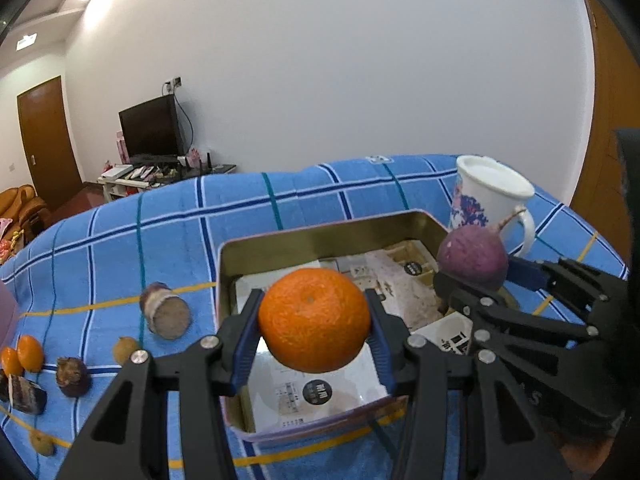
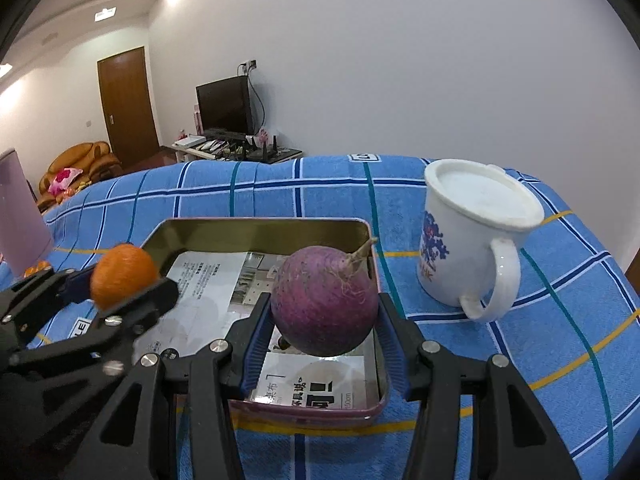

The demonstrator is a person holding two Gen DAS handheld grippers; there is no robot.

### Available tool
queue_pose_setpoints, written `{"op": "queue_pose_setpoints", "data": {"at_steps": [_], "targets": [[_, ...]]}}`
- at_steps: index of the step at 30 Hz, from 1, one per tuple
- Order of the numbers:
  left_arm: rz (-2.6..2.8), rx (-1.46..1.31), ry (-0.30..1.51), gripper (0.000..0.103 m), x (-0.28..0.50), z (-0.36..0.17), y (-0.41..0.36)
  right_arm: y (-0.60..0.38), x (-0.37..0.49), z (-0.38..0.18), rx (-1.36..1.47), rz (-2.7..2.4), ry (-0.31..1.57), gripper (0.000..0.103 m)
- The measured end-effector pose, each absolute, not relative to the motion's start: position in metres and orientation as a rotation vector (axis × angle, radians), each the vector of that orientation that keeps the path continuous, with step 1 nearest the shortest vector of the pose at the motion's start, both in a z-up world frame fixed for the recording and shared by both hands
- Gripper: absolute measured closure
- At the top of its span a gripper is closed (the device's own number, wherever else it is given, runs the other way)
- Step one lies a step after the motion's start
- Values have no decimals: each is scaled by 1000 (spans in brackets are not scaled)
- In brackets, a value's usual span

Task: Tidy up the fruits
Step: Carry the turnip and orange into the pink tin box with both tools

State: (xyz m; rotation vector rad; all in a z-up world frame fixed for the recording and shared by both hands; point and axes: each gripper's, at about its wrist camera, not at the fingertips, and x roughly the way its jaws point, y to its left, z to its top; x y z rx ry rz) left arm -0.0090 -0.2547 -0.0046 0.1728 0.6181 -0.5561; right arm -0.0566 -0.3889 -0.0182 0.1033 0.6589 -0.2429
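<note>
An orange (image 1: 314, 319) is clamped between the blue pads of the left gripper (image 1: 315, 334) and is held above the open tin (image 1: 280, 242); a purple round root with a dried stem (image 2: 325, 300) is clamped in the same way by the right gripper (image 2: 324, 332), over the tin's right side. The tin, gold inside with a pink outer wall, is set on a blue checked cloth (image 2: 560, 360) and is lined with printed leaflets (image 2: 208, 276); most of their print is too small to be read, though "150cm" can be made out on the nearest sheet in the right wrist view. A white mug with a blue and red motif (image 2: 472, 240) is stood just right of the tin, capped by a white lid; its lettering cannot be read. On the cloth left of the tin a cut brown piece (image 1: 165, 310), two small orange fruits (image 1: 22, 354) and several dark lumps (image 1: 72, 376) are scattered. A sewn label beginning "LO" (image 2: 364, 157) is seen at the cloth's far edge.
</note>
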Motion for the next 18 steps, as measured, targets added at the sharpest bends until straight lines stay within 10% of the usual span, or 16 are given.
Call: {"op": "queue_pose_setpoints", "data": {"at_steps": [18], "targets": [[-524, 175, 691, 52, 6, -22, -253, -379, -47, -30, 40, -268, 706, 50]]}}
